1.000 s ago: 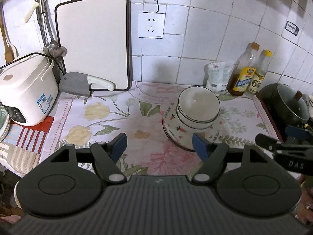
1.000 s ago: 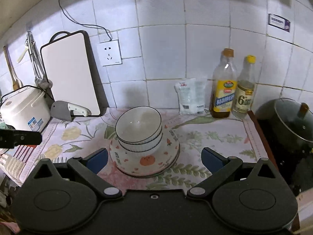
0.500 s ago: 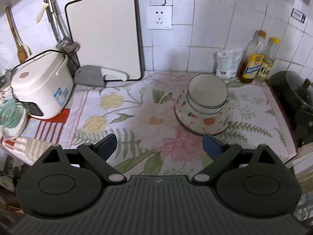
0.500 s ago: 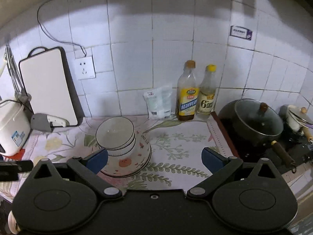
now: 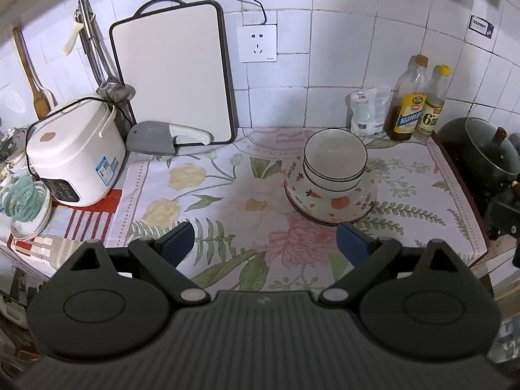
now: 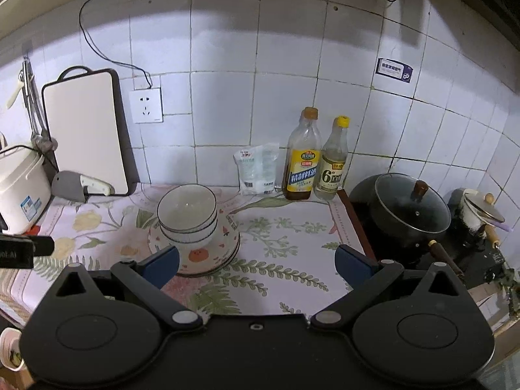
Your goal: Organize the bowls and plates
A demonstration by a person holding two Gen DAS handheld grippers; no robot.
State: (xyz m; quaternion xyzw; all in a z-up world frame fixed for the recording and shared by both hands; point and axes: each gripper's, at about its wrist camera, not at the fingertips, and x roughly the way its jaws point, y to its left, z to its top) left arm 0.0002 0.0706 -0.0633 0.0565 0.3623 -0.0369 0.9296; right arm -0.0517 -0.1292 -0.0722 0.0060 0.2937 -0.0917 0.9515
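Observation:
Two white bowls [image 5: 334, 159] [image 6: 187, 214] with dark rims sit nested inside a larger bowl [image 5: 331, 200] [image 6: 198, 255] printed with carrots and oranges, which rests on plates on the floral cloth [image 5: 227, 201]. My left gripper [image 5: 265, 242] hovers open in front of the stack, a little to its left, nothing between its blue pads. My right gripper [image 6: 256, 263] is open too, held back and above the cloth, its left pad near the stack's front edge. Another bowl with a green strainer [image 5: 24, 198] sits at the far left.
A white rice cooker [image 5: 73, 154] stands at left, a cutting board [image 5: 172, 74] and cleaver [image 5: 162, 136] behind it. Two bottles [image 6: 313, 159] and a white bag [image 6: 256, 170] line the tiled wall. A lidded black pot [image 6: 408, 211] and a small pot [image 6: 477, 214] occupy the stove at right.
Both grippers have drawn back and up from the bowl stack, which looks smaller and farther now. The left jaws widened early on. The stack stays put on the cloth.

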